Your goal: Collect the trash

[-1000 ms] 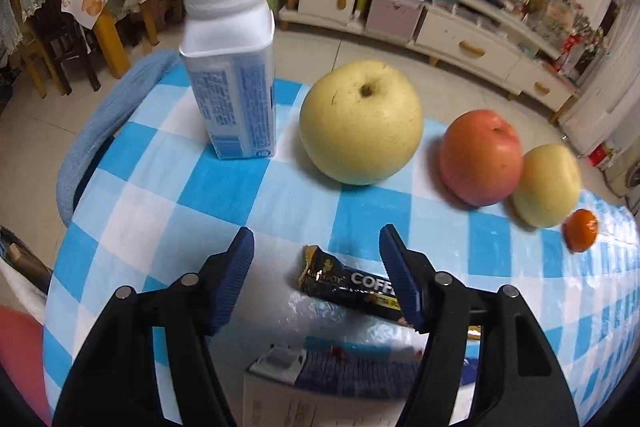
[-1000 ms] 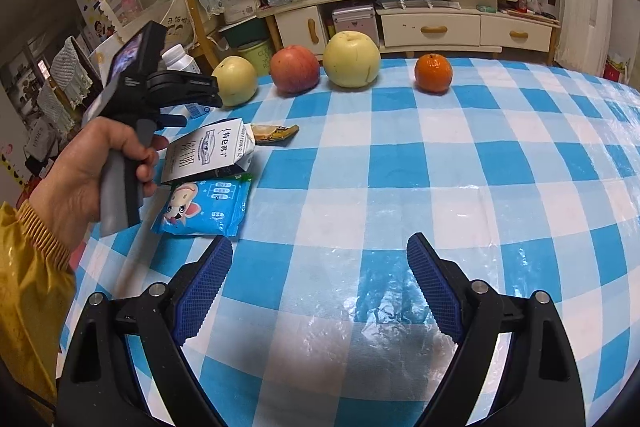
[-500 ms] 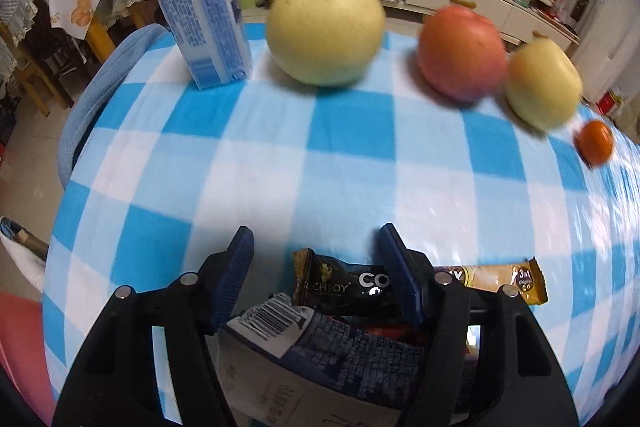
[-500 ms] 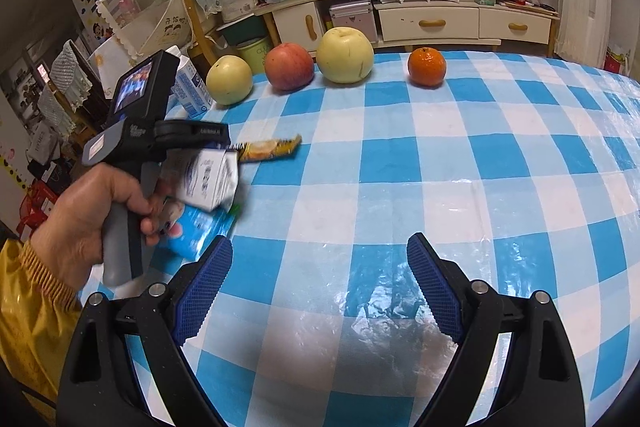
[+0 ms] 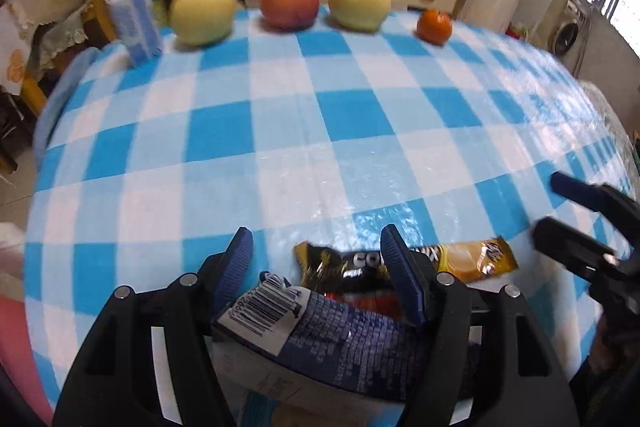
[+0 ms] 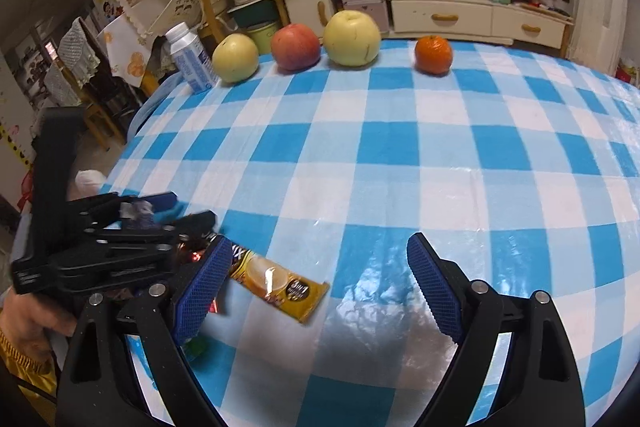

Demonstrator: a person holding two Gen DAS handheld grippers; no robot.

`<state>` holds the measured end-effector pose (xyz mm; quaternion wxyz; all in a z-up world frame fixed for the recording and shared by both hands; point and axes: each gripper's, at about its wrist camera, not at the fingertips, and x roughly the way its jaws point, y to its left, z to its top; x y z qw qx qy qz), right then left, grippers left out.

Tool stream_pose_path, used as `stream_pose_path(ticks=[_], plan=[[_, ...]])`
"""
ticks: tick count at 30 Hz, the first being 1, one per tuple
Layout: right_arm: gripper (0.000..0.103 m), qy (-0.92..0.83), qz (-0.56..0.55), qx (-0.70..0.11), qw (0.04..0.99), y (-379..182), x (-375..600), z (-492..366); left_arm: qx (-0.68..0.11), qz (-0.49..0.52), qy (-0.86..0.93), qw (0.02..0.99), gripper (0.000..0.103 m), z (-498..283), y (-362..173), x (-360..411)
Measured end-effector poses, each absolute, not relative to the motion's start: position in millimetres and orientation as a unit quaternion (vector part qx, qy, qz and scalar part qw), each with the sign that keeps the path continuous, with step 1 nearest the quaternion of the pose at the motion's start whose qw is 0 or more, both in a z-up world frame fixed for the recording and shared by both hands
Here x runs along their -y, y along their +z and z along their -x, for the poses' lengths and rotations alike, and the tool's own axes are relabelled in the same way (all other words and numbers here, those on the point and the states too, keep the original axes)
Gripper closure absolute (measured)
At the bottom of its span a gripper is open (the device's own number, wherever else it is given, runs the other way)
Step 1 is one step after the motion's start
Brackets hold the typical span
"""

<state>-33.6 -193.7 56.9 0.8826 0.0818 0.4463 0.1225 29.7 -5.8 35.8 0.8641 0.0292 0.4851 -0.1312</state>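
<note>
In the left wrist view the milk carton sits between the left tongs, its lower part cut off by the bottom edge and its small print too blurred to read. The coffee sachet is partly hidden behind the carton and one blue pad, so its label reads only in pieces. The right tongs enter smeared at the right edge. In the right wrist view the left tongs cover the carton almost wholly.
</note>
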Motion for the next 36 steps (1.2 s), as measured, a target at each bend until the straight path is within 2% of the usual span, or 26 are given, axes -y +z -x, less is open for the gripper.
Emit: stream_pose_path(ticks=[3, 6, 12, 23, 25, 29, 34, 36], plan=[[0.015, 0.14, -0.079, -0.452, 0.877, 55.3, 187.6, 35.4, -0.46, 0.022, -0.102, 0.882, 0.029, -4.7, 57.9, -25.3], [0.015, 0.168, -0.077, -0.456, 0.871, 55.1, 178.1, 37.7, -0.449, 0.068, -0.074, 0.888, 0.029, 22.3, 67.0, -52.3], [0.015, 0.225, -0.05, -0.445, 0.865, 58.5, 150.0, 48.2, -0.462, 0.171, -0.068, 0.868, 0.029, 64.5, 48.2, -77.1], [0.015, 0.29, 0.007, -0.429, 0.856, 55.7, 100.8, 56.2, -0.501, 0.178, -0.078, 0.844, 0.029, 85.7, 13.9, -62.4], [0.022, 0.294, 0.001, -0.436, 0.851, 50.7, 99.1, 51.9, -0.5, 0.183, -0.083, 0.842, 0.029, 85.9, 12.6, -59.1], [0.042, 0.301, -0.02, -0.462, 0.834, 37.2, 98.5, 43.3, -0.494, 0.18, -0.082, 0.847, 0.029, 84.3, 11.3, -52.3], [0.055, 0.313, -0.027, -0.454, 0.834, 41.7, 100.5, 47.7, -0.484, 0.188, -0.084, 0.85, 0.029, 78.4, 11.8, -47.2], [0.064, 0.322, -0.035, -0.446, 0.834, 46.6, 102.7, 50.2, -0.481, 0.191, -0.081, 0.852, 0.029, 75.9, 9.6, -44.9]])
